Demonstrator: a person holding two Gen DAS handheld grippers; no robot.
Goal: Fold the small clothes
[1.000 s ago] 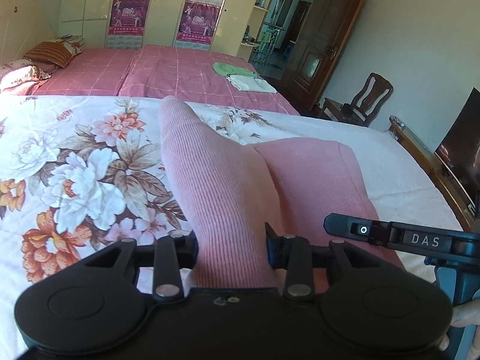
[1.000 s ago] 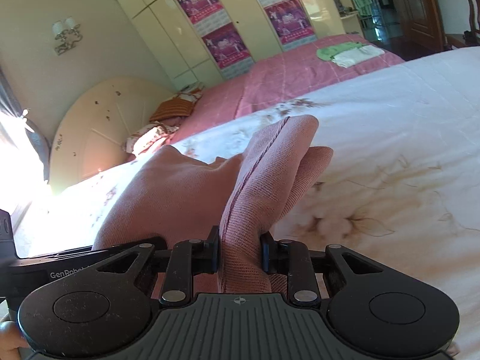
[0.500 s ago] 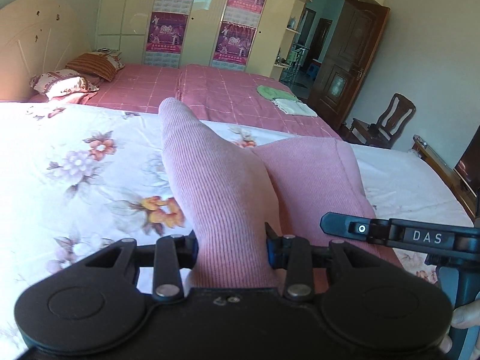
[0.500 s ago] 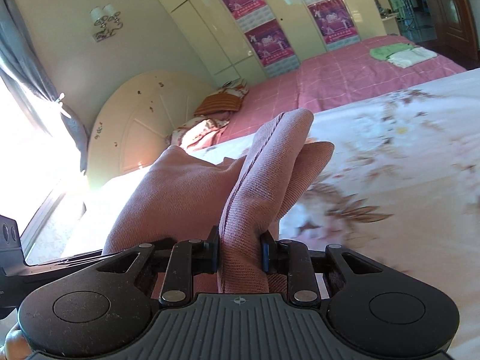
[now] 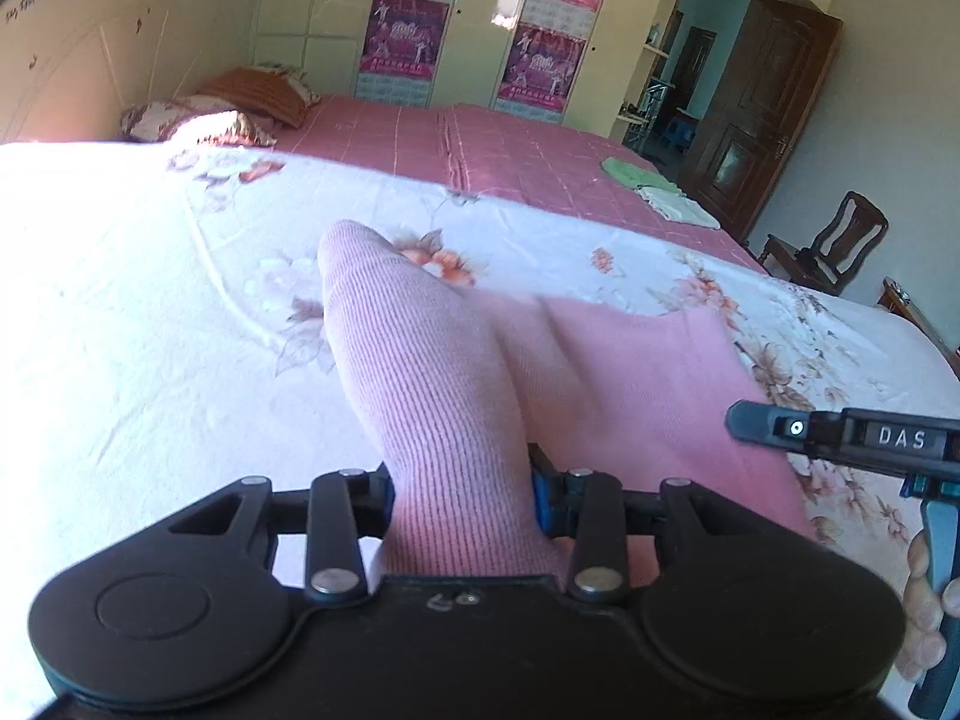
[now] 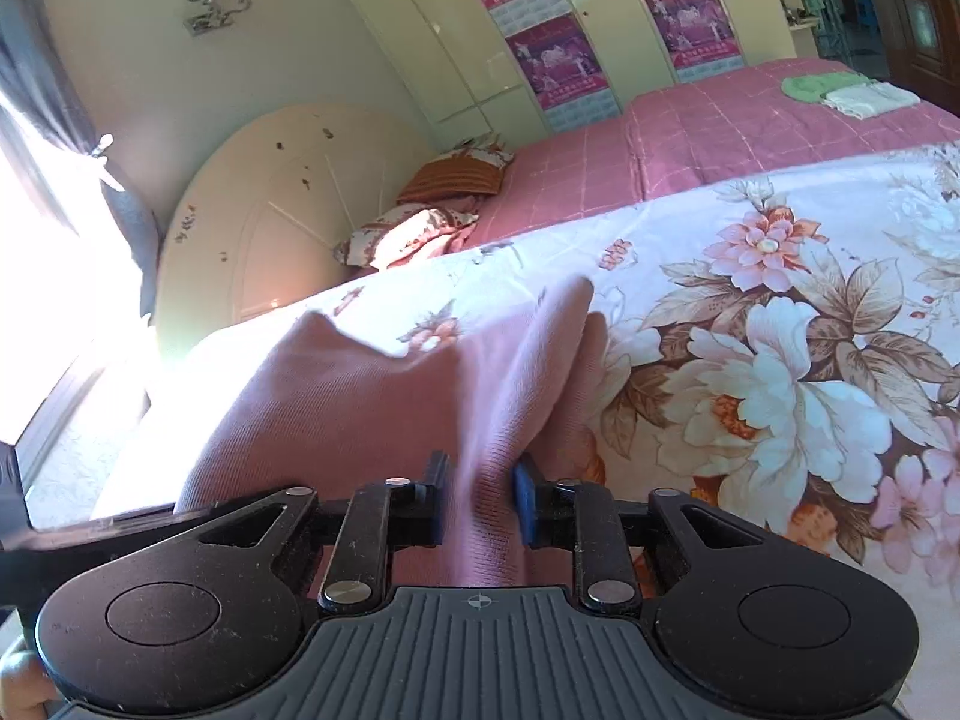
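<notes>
Garment: pink ribbed knit garment (image 5: 432,396) was held over floral bedsheet (image 5: 150,312), pinched at two points. Left gripper (image 5: 461,489) stayed clamped on thick fold; right gripper (image 6: 480,495) stayed clamped on thinner bunched edge. Versus 0.5 s earlier: both views swung across bed, large flower print now beside garment in right view, cloth motion-blurred near right fingers. Folded green and white cloths (image 6: 840,93) lay well apart on pink bedspread (image 6: 720,138).

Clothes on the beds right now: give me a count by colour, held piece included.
Pink: 1, the pink garment, gripped by left gripper and right gripper.
Green: 1, green cloth.
White: 1, white cloth.
Total: 3
</notes>
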